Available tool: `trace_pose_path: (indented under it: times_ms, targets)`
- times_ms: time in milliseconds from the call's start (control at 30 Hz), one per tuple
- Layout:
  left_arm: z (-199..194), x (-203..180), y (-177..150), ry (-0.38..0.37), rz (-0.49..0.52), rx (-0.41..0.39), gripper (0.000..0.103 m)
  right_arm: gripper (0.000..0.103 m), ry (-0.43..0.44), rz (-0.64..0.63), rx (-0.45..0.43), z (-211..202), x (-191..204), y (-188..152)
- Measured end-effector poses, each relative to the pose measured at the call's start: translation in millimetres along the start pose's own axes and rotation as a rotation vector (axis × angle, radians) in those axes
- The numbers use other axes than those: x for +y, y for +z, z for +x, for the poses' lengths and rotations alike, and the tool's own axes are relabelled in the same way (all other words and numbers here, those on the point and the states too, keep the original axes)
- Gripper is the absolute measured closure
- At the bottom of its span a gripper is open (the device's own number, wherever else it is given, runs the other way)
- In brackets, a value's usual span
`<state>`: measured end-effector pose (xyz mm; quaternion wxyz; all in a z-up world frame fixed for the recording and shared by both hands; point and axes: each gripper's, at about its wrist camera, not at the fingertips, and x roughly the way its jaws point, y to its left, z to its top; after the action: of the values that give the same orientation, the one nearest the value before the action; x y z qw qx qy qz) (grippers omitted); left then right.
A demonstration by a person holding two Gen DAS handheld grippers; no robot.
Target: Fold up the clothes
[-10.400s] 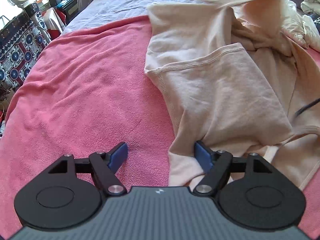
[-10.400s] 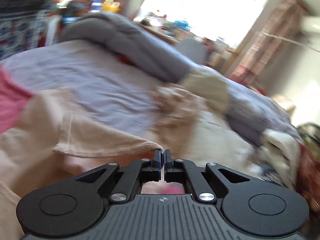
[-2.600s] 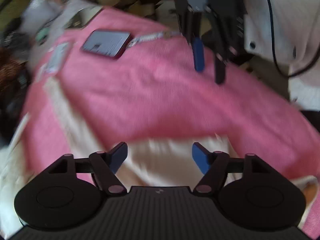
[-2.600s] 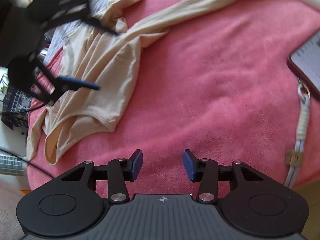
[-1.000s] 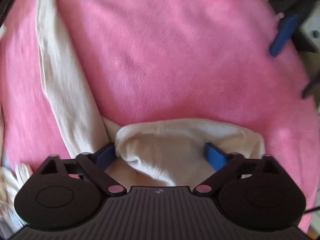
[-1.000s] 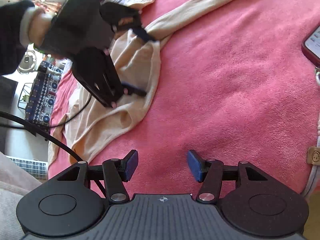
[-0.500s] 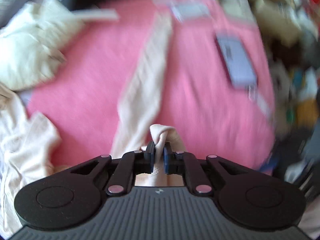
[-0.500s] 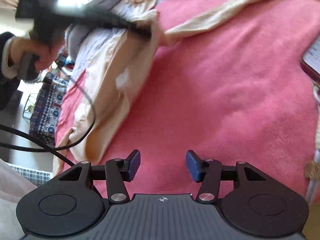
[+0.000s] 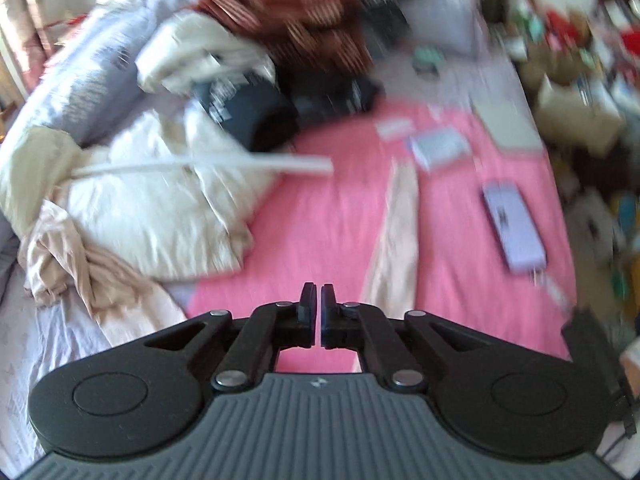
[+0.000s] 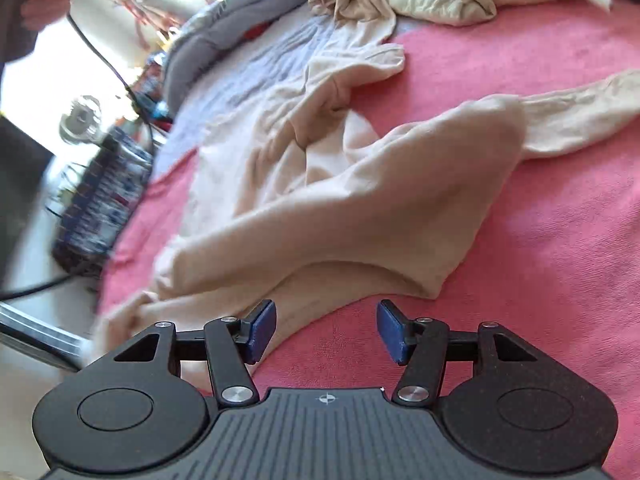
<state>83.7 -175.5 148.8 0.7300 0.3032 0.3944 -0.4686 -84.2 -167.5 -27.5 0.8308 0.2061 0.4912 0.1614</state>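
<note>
The beige garment lies crumpled on the pink blanket, its lower hem just ahead of the right gripper, one long sleeve trailing off to the upper right of the jaws. It looks thin, light and limp, so it will likely sag, stretch and bunch wherever it is lifted; a seam or hem edge, or a corner near the shoulder, seems the surest place to pinch. The right gripper's jaws stand about half open with only blanket between them, the left pad close over the hem without gripping it. The left gripper has its jaws pressed together, and no cloth shows between them; the sleeve runs away ahead and just to their right. Beyond the left jaws lie a phone, a small box, a white rod and a heap of pale clothes, which crowd the folding space.
</note>
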Motion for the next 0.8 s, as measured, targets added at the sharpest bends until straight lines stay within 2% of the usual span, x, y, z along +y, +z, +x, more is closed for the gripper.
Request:
trace_pose_path:
  times_ms: [33, 67, 167, 200, 267, 300, 333, 367, 400, 467, 533, 567, 600, 633, 700, 733, 767, 800]
  targets:
    - [1, -1, -7, -0.007, -0.003, 0.016, 0.098, 0.046, -0.008, -0.022, -0.011, 6, 10, -4]
    - [3, -2, -14, -0.014, -0.008, 0.031, 0.093, 0.046, 0.029, -0.022, 0.002, 13, 19, -7]
    - [9, 0, -32, -0.041, -0.032, 0.063, 0.061, 0.047, 0.099, -0.104, 0.101, 39, 52, -23]
    - [10, 1, -36, -0.050, -0.039, 0.074, 0.055, 0.047, 0.110, -0.151, 0.136, 48, 65, -30]
    - [14, 2, -45, -0.073, -0.054, 0.096, 0.051, 0.047, 0.118, -0.193, 0.181, 57, 81, -46]
    - [21, 2, -48, -0.104, -0.064, 0.108, 0.045, 0.046, 0.105, -0.202, 0.189, 60, 85, -52]
    - [28, 1, -51, -0.132, -0.070, 0.122, 0.039, 0.055, 0.085, -0.199, 0.183, 60, 87, -52]
    - [38, -2, -54, -0.148, -0.062, 0.144, 0.024, 0.087, 0.065, -0.196, 0.177, 60, 88, -53]
    - [49, -6, -56, -0.163, -0.052, 0.168, 0.017, 0.099, 0.045, -0.193, 0.172, 59, 89, -54]
    - [78, -22, -64, -0.166, -0.009, 0.249, 0.012, 0.098, 0.013, -0.184, 0.161, 58, 90, -54]
    - [113, -40, -74, -0.136, 0.038, 0.354, 0.013, 0.098, 0.023, -0.173, 0.150, 47, 82, -52]
    - [128, -48, -81, -0.128, 0.053, 0.394, 0.021, 0.098, 0.027, -0.172, 0.144, 40, 79, -52]
    - [140, -54, -87, -0.132, 0.052, 0.416, 0.036, 0.098, 0.027, -0.169, 0.142, 33, 75, -51]
    - [149, -59, -91, -0.132, 0.043, 0.433, 0.045, 0.098, 0.027, -0.163, 0.139, 27, 73, -51]
    - [154, -56, -92, -0.113, -0.040, 0.420, 0.065, 0.098, 0.013, -0.144, 0.119, 15, 65, -48]
    - [149, -47, -89, -0.121, -0.111, 0.389, 0.077, 0.098, -0.002, -0.131, 0.103, 9, 61, -44]
    - [139, -33, -85, -0.134, -0.191, 0.344, 0.097, 0.098, -0.035, -0.110, 0.076, 5, 54, -33]
    - [127, -17, -81, -0.140, -0.270, 0.294, 0.097, 0.098, -0.073, -0.084, 0.047, -1, 44, -24]
